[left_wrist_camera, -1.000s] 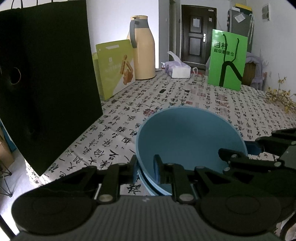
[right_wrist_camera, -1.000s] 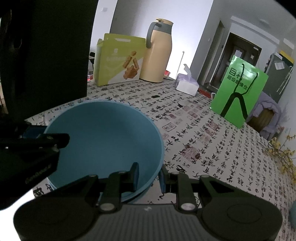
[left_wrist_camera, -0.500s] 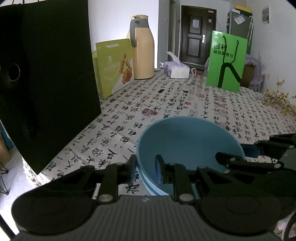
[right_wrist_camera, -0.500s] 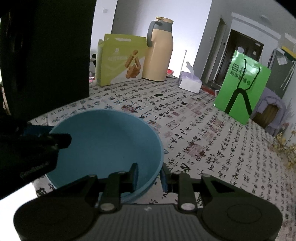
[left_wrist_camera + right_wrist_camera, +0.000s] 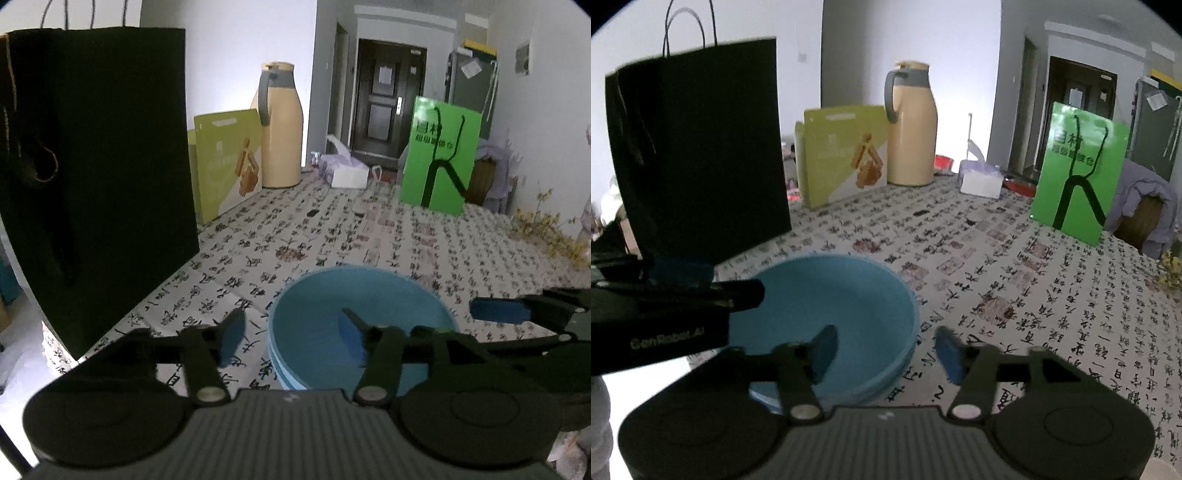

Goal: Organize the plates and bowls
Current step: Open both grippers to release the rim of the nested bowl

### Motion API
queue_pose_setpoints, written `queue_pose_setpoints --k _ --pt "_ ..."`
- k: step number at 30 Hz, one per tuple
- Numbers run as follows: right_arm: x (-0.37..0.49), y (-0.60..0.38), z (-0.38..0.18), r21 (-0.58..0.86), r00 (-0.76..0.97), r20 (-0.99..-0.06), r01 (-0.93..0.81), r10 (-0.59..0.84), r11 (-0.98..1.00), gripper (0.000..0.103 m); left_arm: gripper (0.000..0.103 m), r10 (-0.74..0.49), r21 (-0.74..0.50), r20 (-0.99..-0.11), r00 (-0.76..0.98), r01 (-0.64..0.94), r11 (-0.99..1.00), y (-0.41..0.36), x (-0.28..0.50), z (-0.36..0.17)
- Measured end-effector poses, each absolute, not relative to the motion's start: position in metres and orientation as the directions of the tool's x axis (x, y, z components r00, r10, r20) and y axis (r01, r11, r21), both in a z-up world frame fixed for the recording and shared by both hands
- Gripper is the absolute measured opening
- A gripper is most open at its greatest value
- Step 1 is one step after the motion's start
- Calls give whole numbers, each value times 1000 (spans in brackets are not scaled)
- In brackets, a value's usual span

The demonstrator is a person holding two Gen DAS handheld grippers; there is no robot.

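While set on calligraphy-print tablecloth, near black paper bag, blue bowl is seen stacked in second blue dish. Left gripper and right gripper just opened; rim straddled, pads clear, nothing gripped.

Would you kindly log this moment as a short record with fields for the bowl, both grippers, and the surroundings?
Bowl: blue bowl resting in a stack of similar blue dishes on the table
Left gripper: jaws just opened, straddling the bowl's rim, pads clear of it
Right gripper: jaws just opened, straddling the opposite rim, pads clear
Behind: black bag, beige jug, green bag
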State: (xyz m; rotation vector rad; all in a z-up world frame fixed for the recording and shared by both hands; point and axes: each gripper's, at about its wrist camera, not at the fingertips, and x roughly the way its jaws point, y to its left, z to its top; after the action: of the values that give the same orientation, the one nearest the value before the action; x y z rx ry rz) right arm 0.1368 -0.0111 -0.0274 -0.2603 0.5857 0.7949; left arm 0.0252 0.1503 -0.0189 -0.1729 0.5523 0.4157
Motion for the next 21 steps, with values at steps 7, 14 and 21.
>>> queue_pose_setpoints --k 7,14,21 --pt "131 -43 -19 39 569 -529 -725 629 688 89 82 330 -61 -480 813 -406 912 145 10 -9" --pt "128 -78 -17 91 586 -493 -701 644 708 103 103 290 -118 -405 867 -364 924 137 -9 0" --pt "121 -107 -21 143 592 -477 -678 650 722 103 103 287 -89 -352 891 -337 937 117 -20 1"
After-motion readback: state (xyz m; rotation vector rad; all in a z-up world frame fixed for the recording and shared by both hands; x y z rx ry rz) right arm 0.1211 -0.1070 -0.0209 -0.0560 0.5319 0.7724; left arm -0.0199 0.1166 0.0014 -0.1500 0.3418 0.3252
